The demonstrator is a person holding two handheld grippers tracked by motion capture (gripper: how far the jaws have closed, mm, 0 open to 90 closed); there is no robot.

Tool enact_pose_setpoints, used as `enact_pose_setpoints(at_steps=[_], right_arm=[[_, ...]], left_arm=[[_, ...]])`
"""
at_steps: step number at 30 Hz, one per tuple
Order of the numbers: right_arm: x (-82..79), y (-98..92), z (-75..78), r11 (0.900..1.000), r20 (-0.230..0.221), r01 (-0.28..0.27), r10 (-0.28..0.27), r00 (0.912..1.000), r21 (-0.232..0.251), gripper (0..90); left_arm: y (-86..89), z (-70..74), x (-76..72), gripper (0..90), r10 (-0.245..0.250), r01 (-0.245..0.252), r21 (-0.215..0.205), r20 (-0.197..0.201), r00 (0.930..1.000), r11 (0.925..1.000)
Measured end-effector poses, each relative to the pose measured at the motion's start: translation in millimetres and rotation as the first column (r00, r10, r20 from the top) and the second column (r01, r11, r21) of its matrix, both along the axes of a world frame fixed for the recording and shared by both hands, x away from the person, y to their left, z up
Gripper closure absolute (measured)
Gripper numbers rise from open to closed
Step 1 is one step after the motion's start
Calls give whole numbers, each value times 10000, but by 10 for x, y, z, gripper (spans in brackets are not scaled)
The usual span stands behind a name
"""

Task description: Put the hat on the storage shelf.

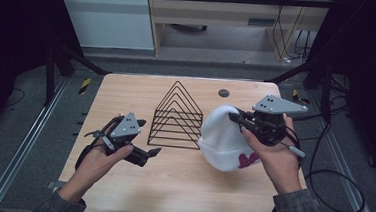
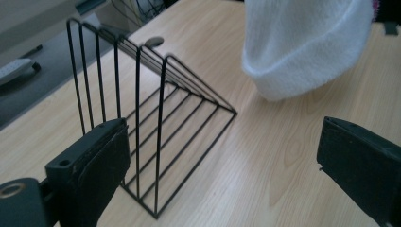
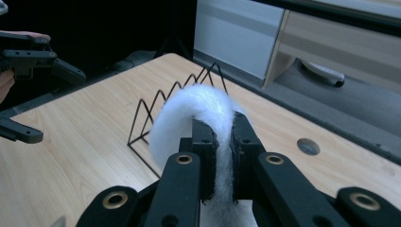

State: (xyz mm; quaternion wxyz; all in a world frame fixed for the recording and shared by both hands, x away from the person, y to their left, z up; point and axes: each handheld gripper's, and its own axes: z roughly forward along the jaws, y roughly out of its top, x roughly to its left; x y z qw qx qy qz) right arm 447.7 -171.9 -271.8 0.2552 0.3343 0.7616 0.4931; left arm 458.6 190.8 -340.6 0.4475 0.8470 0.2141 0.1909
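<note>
Beside wire rack (image 1: 176,116): right gripper (image 3: 222,142) pinching white beanie (image 1: 222,138); left gripper (image 2: 222,161), jaws spread wide, holding nothing.

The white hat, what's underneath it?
The white hat is pinched by the right tool. Below it is the wooden table. Whether it rests there or hangs just above cannot be told, and the wood directly beneath is covered.

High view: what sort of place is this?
Probably a lab recording bench, not a home: a light wooden table on a metal-railed frame, loose black cables on grey floor, and a person's hand-held black right gripper.
</note>
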Motion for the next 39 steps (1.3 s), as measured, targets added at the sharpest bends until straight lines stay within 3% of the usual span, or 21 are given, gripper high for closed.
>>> enact_pose_setpoints(at_steps=[3,5,9,12,14,23,24,32,37,39], right_arm=[[10,-24,153,9998,286,188,-187,9994,-36,836],[41,-64,310,9993,587,300,-313,9978,222,836],[156,-75,467,9971,748,606,-639,9951,465,836],[217,-58,519,9957,866,732,-779,9932,571,836],[273,-35,565,9946,931,720,-788,9925,742,836],[481,132,822,9914,1372,668,-821,9871,1129,835],[505,160,846,9908,1376,634,-798,9873,1196,835],[621,471,960,9908,1403,116,-306,9896,1345,834],[670,688,998,9884,1409,-256,43,9900,1497,834],[670,762,1029,9886,1525,-400,176,9881,1454,834]], left_arm=[[9,103,79,38,-20,20,-143,-11,10000,9999],[9,176,123,43,-98,99,-125,110,9999,9999],[-5,333,219,50,-42,42,-700,6,10000,9975],[-19,440,277,60,-123,133,-762,125,9998,9970],[-29,481,331,78,-120,119,-1007,0,9999,9948],[-70,586,568,89,-16,8,-1015,-82,10000,9948],[-85,592,583,92,-24,11,-1124,-115,9999,9937],[-175,486,657,51,-150,156,-292,200,9997,9995],[-226,415,725,45,-251,261,-433,232,9994,9987],[-270,377,763,47,-378,382,-132,299,9988,9992]])
